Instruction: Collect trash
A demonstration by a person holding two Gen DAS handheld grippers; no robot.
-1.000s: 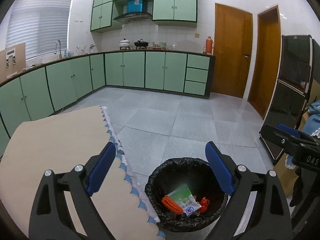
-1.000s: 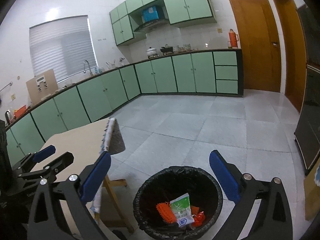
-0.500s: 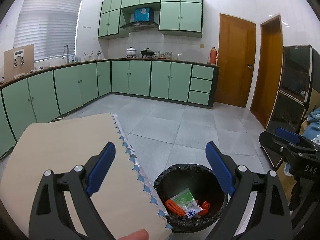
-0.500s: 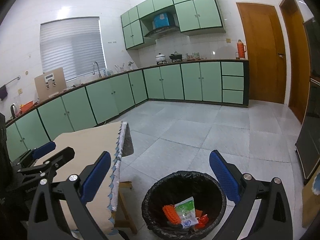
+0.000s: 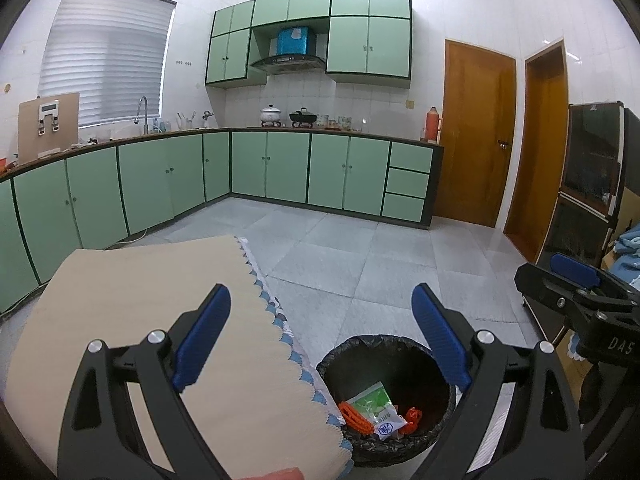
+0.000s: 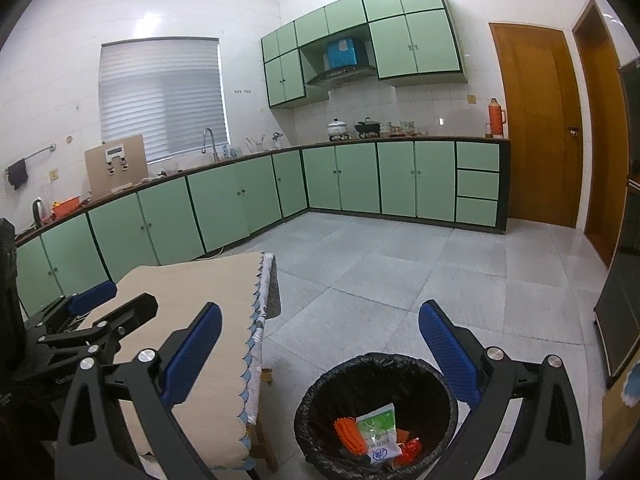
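The trash bin [image 6: 376, 412], round and lined with a black bag, stands upright on the floor with its mouth facing up, just beside the table's corner. Inside the bin lie a green-and-white packet [image 6: 378, 432], its long axis running from the bin's rim-side down toward the bottom, an orange ridged piece [image 6: 348, 432] lying alongside the packet on its left, and a small red-orange scrap [image 6: 410, 448] on the packet's right (its shape is too small to tell).

The left gripper [image 5: 320, 340] hangs above the table edge next to the bin, jaws spread wide with nothing between them. The right gripper [image 6: 320, 352] hangs over the bin's near side, likewise spread and empty.

The table [image 5: 132, 292] on the bin's left carries a beige cloth with a blue scalloped hem [image 5: 288, 344] that overhangs toward the bin; the tabletop is bare. Beyond the bin the grey tiled floor [image 6: 420, 272] lies open as far as the green cabinets [image 6: 360, 180]. A wooden door [image 6: 536, 128] stands beyond the bin to the right, and a dark cabinet [image 5: 588, 188] stands nearer on that side.
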